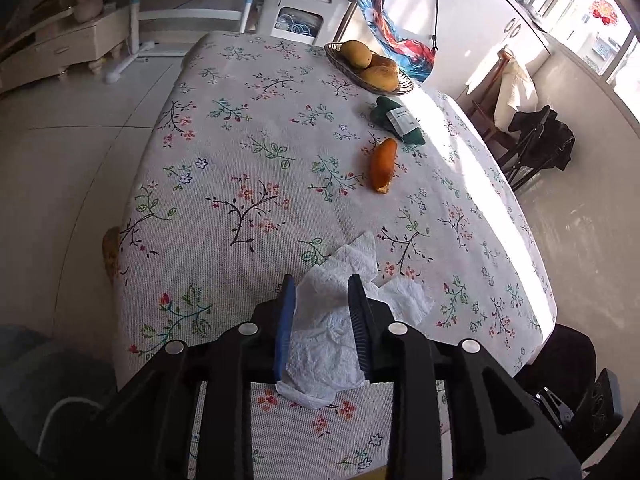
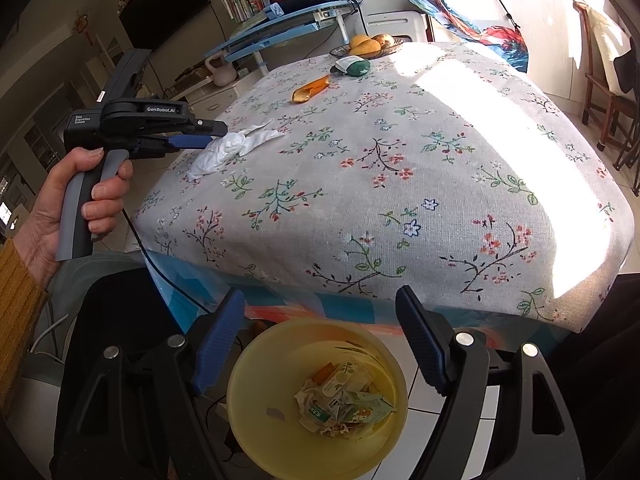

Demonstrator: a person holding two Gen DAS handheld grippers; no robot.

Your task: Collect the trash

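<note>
A crumpled white tissue point(image 1: 328, 340) lies near the front edge of the flowered table point(image 1: 248, 152), and my left gripper point(image 1: 320, 284) is shut on it, both pads pressing its sides. The right wrist view shows that gripper point(image 2: 222, 134), held by a hand, with the tissue point(image 2: 236, 146) trailing from its tips onto the cloth. An orange peel point(image 1: 382, 164) and a green packet point(image 1: 400, 120) with a white label lie farther back. My right gripper point(image 2: 320, 294) hangs open below the table's edge, above a yellow bin point(image 2: 256, 380) that holds several wrappers.
A wicker basket point(image 1: 404, 84) of mangoes stands at the table's far edge. A wooden chair point(image 1: 532, 140) with dark clothes stands on the right. A black seat point(image 2: 120, 312) and a cable point(image 2: 168, 276) are beside the bin. A blue desk point(image 2: 280, 28) is behind the table.
</note>
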